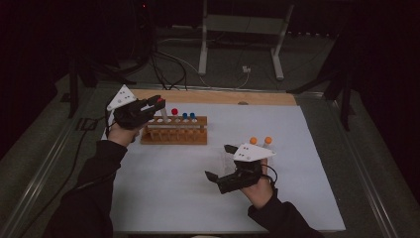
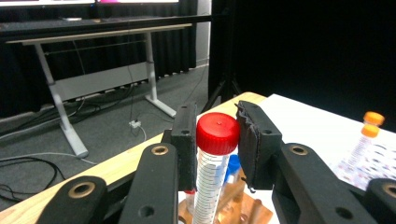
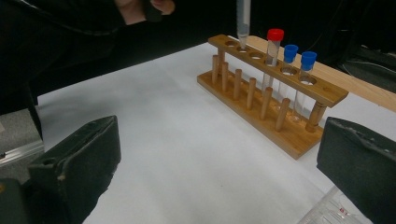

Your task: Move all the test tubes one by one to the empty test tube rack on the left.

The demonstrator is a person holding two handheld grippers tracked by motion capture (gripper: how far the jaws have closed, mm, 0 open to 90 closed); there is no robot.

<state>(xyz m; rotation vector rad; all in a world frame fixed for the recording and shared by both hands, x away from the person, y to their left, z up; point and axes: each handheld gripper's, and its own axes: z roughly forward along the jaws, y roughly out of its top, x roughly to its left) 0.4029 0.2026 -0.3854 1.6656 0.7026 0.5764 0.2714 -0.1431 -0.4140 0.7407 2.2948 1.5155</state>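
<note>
- The red-capped tube (image 2: 215,161) hangs upright in the left gripper (image 2: 215,140), its pointed tip just above a hole near the left end of the wooden rack (image 3: 275,114).
- The left jaws are pinching the tube right at the cap, one pad on each side.
- It looks like a light, stiff plastic tube with smooth, slick walls; the ribbed cap seems the surest place to hold it, and a grip lower down would likely slip.
- Fine black scale marks run down its side; the numbers are too small to read, and no brand shows.
- In the rack, a second red-capped tube (image 3: 272,49) stands to the right of that hole, then two blue-capped tubes (image 3: 299,70) beyond it.
- Well to the right of the rack, two orange-capped tubes (image 1: 260,141) stand in a clear holder with faint print I can't make out.
- Nearer the person than the rack, the right gripper (image 1: 220,162) hovers over the white table (image 1: 168,188), jaws spread wide, nothing between them.
</note>
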